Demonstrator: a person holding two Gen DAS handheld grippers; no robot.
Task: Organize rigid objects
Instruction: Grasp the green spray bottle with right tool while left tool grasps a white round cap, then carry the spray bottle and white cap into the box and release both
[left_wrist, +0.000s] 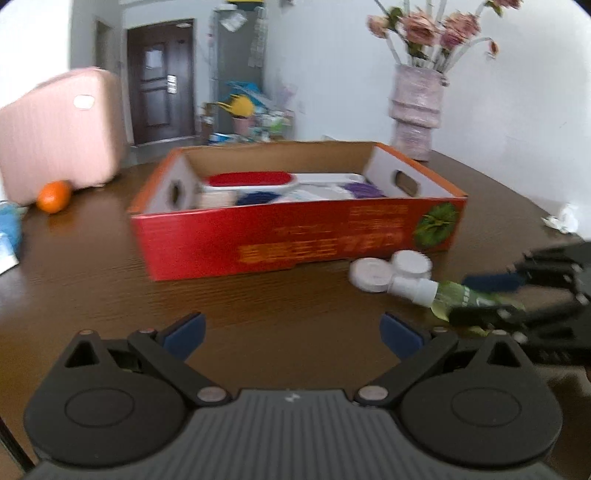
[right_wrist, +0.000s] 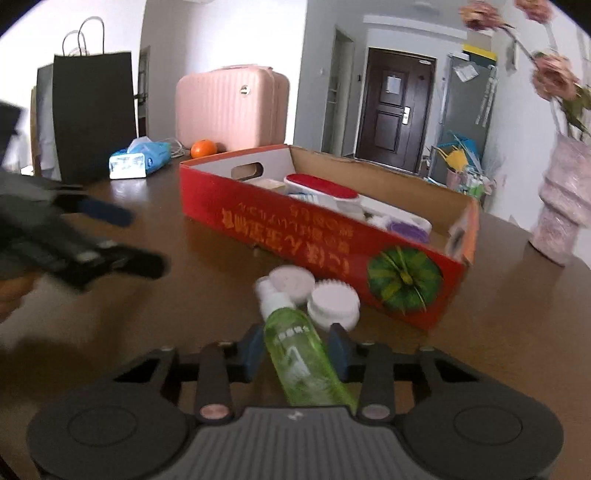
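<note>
On worktop (left_wrist: 110, 280), left gripper (left_wrist: 291, 332) fingers spread wide, holding nothing, guess it's on standby. Red box (left_wrist: 295, 240) mid-table for sorting. Right gripper (right_wrist: 295, 350) pinching green spray bottle (right_wrist: 303, 358) around body, beside two white caps (right_wrist: 314, 295), probably box-bound.

The left gripper (left_wrist: 293, 334) has a matte black body with a ribbed grey centre panel bearing a small white mark at 12 o'clock. 2 round black discs flank the panel. Black linkage arms pivot on 2 copper-coloured rivets, with smaller silver screws further out. Its 2 fingers (left_wrist: 184, 334) carry blue pads. The right gripper (right_wrist: 296, 352) looks identical.
</note>
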